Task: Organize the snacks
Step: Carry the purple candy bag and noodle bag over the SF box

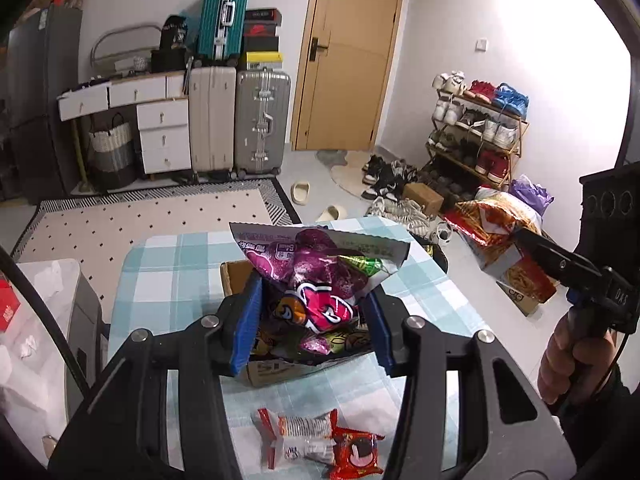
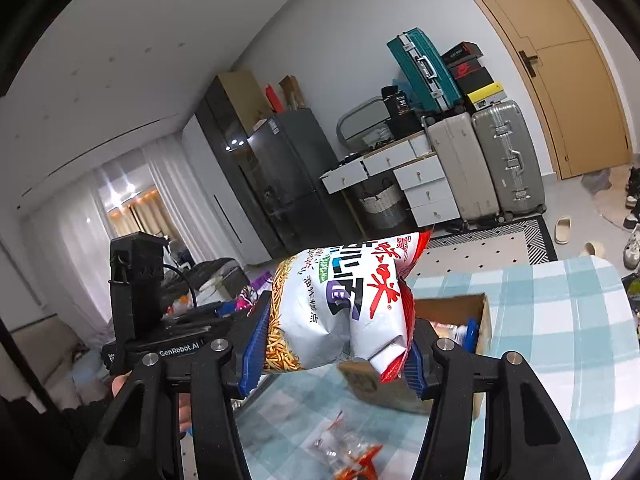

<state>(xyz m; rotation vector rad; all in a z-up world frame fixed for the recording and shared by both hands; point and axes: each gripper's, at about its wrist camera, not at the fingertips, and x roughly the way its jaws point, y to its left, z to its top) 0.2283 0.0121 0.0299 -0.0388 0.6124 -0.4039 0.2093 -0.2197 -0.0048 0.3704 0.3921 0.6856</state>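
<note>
In the left wrist view the left gripper point(image 1: 316, 312) sits low in the centre of the frame, its blue pads clamped on a purple snack bag point(image 1: 308, 276) that it holds above an open cardboard box point(image 1: 276, 372). The box stands in the middle of the frame on a table with a blue checked cloth point(image 1: 160, 272), and more wrappers show inside it behind the held bag. At the bottom centre two small packets lie on the cloth in front of the box: a red-and-white packet point(image 1: 296, 436) and, touching it on the right, a red biscuit packet point(image 1: 356, 454).

In the right wrist view the right gripper point(image 2: 334, 348), lower centre, is closed on a white and red noodle-snack bag point(image 2: 340, 308) by its lower part, so the bag stands up and crumples between the pads. The same bag shows at the right edge of the left view, held off the table's edge over the floor.

Judging by this, the sorting is partly through: two bags are lifted clear, the box is well filled, and at least two packets wait loose on the cloth. Where each held bag belongs cannot be told from these views
</note>
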